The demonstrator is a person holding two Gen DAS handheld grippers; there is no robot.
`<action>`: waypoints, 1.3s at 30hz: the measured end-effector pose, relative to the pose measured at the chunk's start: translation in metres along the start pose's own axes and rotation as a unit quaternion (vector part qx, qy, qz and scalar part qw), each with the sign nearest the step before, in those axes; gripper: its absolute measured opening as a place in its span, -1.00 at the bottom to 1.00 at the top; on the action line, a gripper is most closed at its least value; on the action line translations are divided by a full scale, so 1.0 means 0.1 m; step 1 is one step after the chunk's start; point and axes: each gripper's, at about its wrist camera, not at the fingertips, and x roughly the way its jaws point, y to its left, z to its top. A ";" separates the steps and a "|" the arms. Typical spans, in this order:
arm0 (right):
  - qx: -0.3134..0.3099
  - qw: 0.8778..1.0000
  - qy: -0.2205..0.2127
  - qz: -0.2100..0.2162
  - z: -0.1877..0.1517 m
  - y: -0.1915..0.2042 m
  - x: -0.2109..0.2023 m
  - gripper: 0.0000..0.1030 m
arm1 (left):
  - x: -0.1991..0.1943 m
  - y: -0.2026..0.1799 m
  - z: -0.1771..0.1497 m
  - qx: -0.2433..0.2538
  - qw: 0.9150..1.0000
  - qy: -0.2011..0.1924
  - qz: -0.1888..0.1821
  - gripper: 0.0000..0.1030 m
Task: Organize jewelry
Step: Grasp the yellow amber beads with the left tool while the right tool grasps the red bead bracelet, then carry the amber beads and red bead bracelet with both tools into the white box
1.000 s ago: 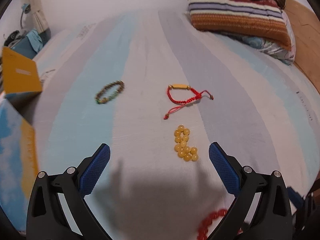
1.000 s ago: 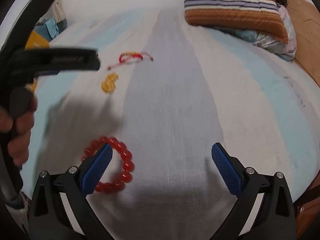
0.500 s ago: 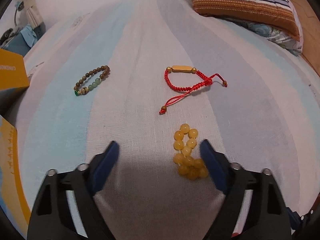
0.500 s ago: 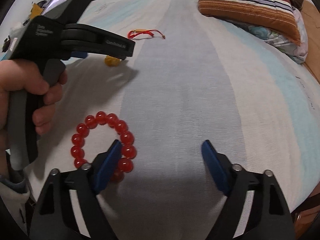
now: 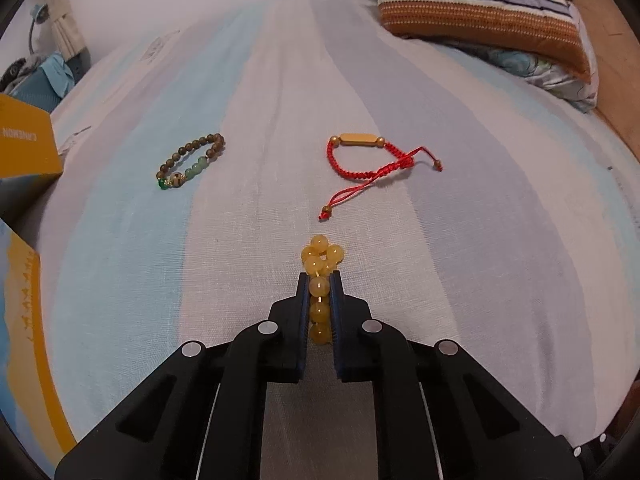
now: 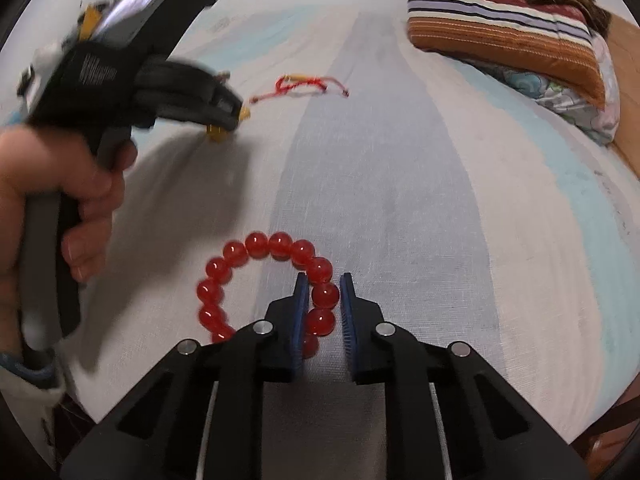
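Note:
My left gripper (image 5: 319, 280) is shut on a yellow bead bracelet (image 5: 321, 258) lying on the striped bedsheet; its far loop sticks out past the fingertips. Beyond it lie a red cord bracelet (image 5: 370, 160) with a gold bar and a brown and green bead bracelet (image 5: 190, 162). My right gripper (image 6: 323, 284) is closed around the right side of a red bead bracelet (image 6: 256, 272), with beads between the blue pads. In the right wrist view the left gripper (image 6: 236, 114) holds the yellow beads (image 6: 218, 132) at the upper left.
A striped pillow (image 5: 480, 4) lies at the far right of the bed. Yellow and blue boxes (image 5: 24, 152) stand at the left edge. The wooden bed frame (image 5: 616, 60) runs along the right.
Both grippers moved forward and closed from open: the left on the yellow bead bracelet, the right on the red bead bracelet.

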 end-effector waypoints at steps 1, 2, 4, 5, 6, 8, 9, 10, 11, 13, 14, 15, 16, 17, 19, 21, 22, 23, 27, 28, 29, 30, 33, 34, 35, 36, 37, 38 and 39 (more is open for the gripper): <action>0.002 1.000 0.000 0.004 0.00 -0.01 0.00 -0.74 | -0.02 0.00 0.00 0.000 1.000 -0.001 -0.002 -0.83; 0.002 1.000 -0.001 0.005 0.01 -0.03 -0.01 -0.74 | -0.04 0.00 0.01 -0.001 1.000 -0.002 -0.003 -0.83; 0.003 1.000 -0.005 0.004 0.01 -0.03 -0.02 -0.74 | -0.06 -0.01 0.00 0.000 1.000 -0.004 -0.004 -0.83; 0.001 1.000 -0.008 0.002 0.01 -0.02 -0.04 -0.74 | -0.08 -0.02 -0.01 0.001 1.000 -0.005 -0.006 -0.83; 0.001 1.000 -0.011 0.002 0.01 -0.03 -0.04 -0.74 | -0.08 -0.02 -0.01 0.001 1.000 -0.006 -0.006 -0.83; 0.003 1.000 -0.020 0.004 0.01 -0.03 -0.09 -0.75 | -0.09 0.00 -0.01 0.001 1.000 -0.006 -0.006 -0.83; 0.003 1.000 -0.022 0.006 0.01 -0.03 -0.10 -0.75 | -0.10 -0.01 -0.02 0.001 1.000 -0.007 -0.006 -0.83; 0.003 1.000 -0.023 0.006 0.02 -0.03 -0.11 -0.75 | -0.11 0.00 -0.02 0.000 1.000 -0.008 -0.007 -0.83; 0.005 1.000 -0.025 0.007 0.03 -0.04 -0.12 -0.75 | -0.13 0.01 -0.02 -0.001 1.000 -0.010 -0.007 -0.83; 0.007 0.999 -0.030 0.009 0.04 -0.06 -0.14 -0.75 | -0.16 0.03 -0.01 -0.001 1.000 -0.013 -0.008 -0.83; 0.008 0.999 -0.032 0.010 0.05 -0.06 -0.14 -0.75 | -0.18 0.04 -0.01 -0.002 1.000 -0.016 -0.009 -0.83; 0.009 0.999 -0.036 0.011 0.05 -0.07 -0.15 -0.75 | -0.19 0.04 0.00 -0.002 1.000 -0.018 -0.009 -0.83; 0.010 0.999 -0.039 0.012 0.05 -0.08 -0.17 -0.75 | -0.22 0.05 0.01 -0.002 1.000 -0.020 -0.009 -0.83; 0.012 0.999 -0.044 0.013 0.05 -0.09 -0.19 -0.75 | -0.24 0.05 0.01 -0.002 1.000 -0.022 -0.010 -0.83; 0.013 0.999 -0.051 0.014 0.06 -0.09 -0.22 -0.75 | -0.27 0.05 0.01 -0.001 1.000 -0.025 -0.011 -0.83; 0.015 0.998 -0.055 0.015 0.08 -0.11 -0.23 -0.75 | -0.30 0.05 0.01 0.001 0.999 -0.029 -0.012 -0.83; 0.015 0.998 -0.056 0.014 0.08 -0.11 -0.23 -0.75 | -0.32 0.05 0.02 0.002 0.999 -0.031 -0.012 -0.83; 0.017 0.998 -0.058 0.014 0.08 -0.11 -0.24 -0.75 | -0.33 0.05 0.02 0.003 0.999 -0.032 -0.012 -0.83; 0.019 0.998 -0.064 0.014 0.10 -0.13 -0.27 -0.75 | -0.37 0.06 0.02 0.003 0.999 -0.036 -0.015 -0.83; 0.020 0.998 -0.065 0.015 0.11 -0.13 -0.28 -0.75 | -0.37 0.06 0.02 0.004 0.999 -0.037 -0.015 -0.83; 0.021 0.998 -0.065 0.015 0.12 -0.14 -0.29 -0.75 | -0.39 0.06 0.02 0.005 0.999 -0.038 -0.015 -0.83; 0.022 0.997 -0.066 0.015 0.12 -0.14 -0.30 -0.75 | -0.40 0.06 0.02 0.005 0.999 -0.040 -0.015 -0.83; 0.025 0.997 -0.067 0.016 0.14 -0.15 -0.32 -0.75 | -0.44 0.07 0.00 0.006 0.999 -0.043 -0.016 -0.83; 0.026 0.997 -0.068 0.014 0.15 -0.15 -0.33 -0.75 | -0.45 0.08 -0.02 0.005 0.999 -0.043 -0.017 -0.83; 0.026 0.997 -0.069 0.013 0.16 -0.15 -0.34 -0.75 | -0.47 0.09 -0.03 0.005 0.999 -0.044 -0.017 -0.83; 0.027 0.997 -0.072 0.010 0.17 -0.15 -0.36 -0.75 | -0.48 0.10 -0.04 0.005 0.999 -0.044 -0.018 -0.83; 0.029 0.997 -0.073 0.008 0.18 -0.15 -0.37 -0.75 | -0.50 0.11 -0.04 0.005 0.999 -0.044 -0.019 -0.83; 0.030 0.997 -0.074 0.006 0.20 -0.15 -0.39 -0.75 | -0.52 0.12 -0.06 0.003 0.999 -0.045 -0.020 -0.83; 0.034 0.997 -0.075 0.005 0.22 -0.16 -0.41 -0.75 | -0.54 0.14 -0.07 0.001 0.999 -0.044 -0.021 -0.83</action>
